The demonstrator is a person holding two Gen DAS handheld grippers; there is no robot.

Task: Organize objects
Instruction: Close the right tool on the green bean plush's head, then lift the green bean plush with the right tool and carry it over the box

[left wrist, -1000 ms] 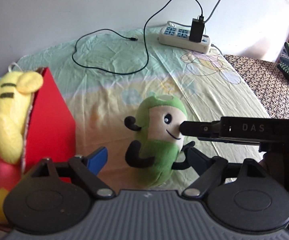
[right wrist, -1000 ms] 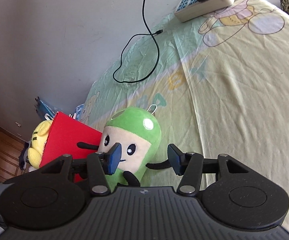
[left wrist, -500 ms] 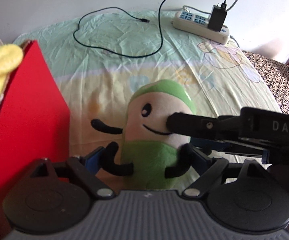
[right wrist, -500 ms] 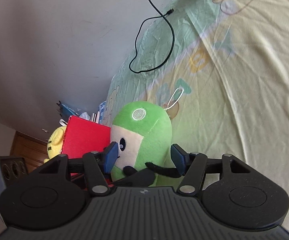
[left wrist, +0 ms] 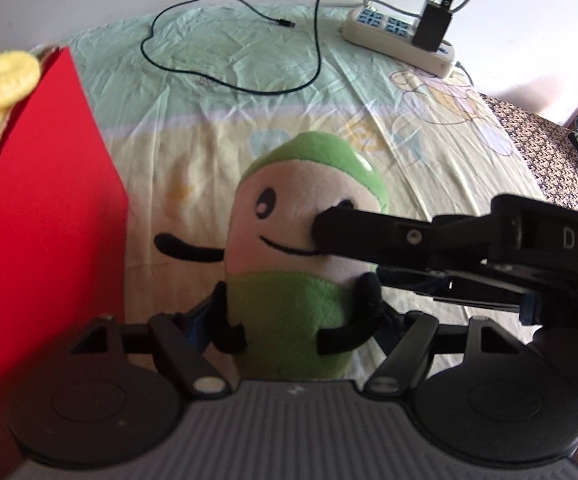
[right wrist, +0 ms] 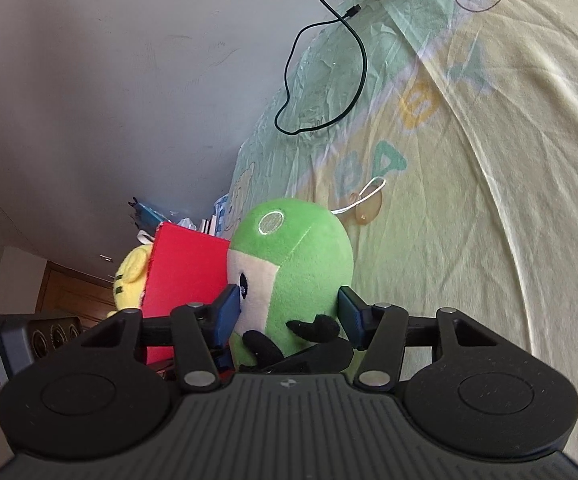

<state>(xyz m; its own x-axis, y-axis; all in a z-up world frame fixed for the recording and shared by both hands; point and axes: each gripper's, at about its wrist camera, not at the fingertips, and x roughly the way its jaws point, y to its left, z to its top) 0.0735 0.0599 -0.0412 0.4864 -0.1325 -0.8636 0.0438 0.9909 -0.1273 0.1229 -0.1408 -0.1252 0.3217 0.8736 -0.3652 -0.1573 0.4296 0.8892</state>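
closing left gripper (left wrist: pixel 289 322) jaws now flank upright green plush (left wrist: pixel 293 280).

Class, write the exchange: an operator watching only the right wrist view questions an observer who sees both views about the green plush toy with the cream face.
Operator: Where is the left gripper?
Observer: It straddles the lower body of the green plush toy. Its jaws have just been closing, with the toy between them.
Operator: What is the toy's mouth like?
Observer: It is a thin black stitched smile.
Operator: Is anything plugged in beyond the black cable?
Observer: Yes, a black charger block sits in a white power strip.
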